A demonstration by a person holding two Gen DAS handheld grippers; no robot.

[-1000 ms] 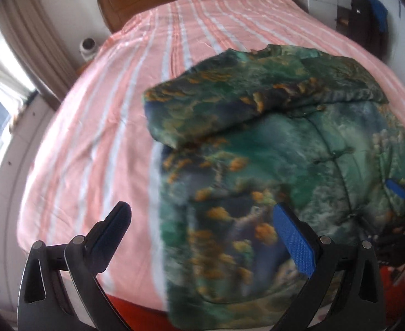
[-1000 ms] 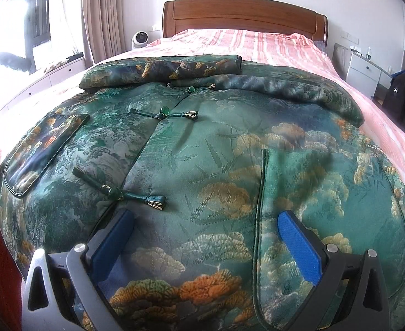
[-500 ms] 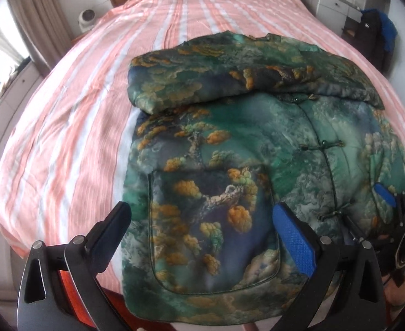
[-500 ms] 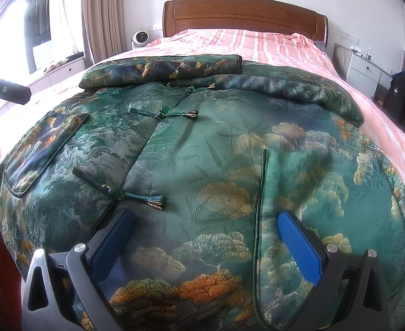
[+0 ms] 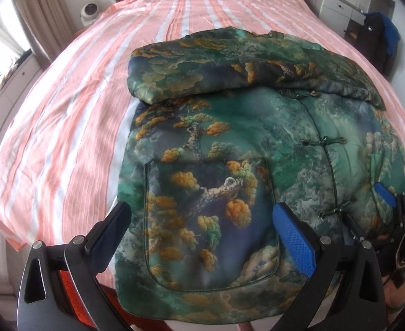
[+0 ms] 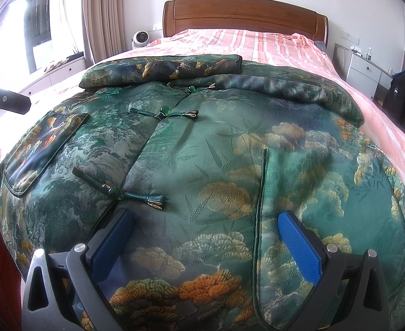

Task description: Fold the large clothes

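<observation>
Left gripper [image 5: 199, 234] swung over the jacket [image 5: 257, 149]'s pocket [image 5: 210, 220]; both grippers' jaws gape wide, empty.

Daylight is flooding in from the window [image 6: 34, 35] at the upper left of the right wrist view, blowing out to pure white glare there. The same light is washing the left edge of the left wrist view pale. The silky jacket [image 6: 216, 165] is catching a soft sheen at the centre of the frame. A dim shadow is lying across it at the right of centre. Fisheye distortion is bulging the bed [image 5: 64, 127] outward and bending its stripes, and dark vignetting is rounding every corner. Both views are staying reasonably sharp at the centre, softening slightly toward the rims.
</observation>
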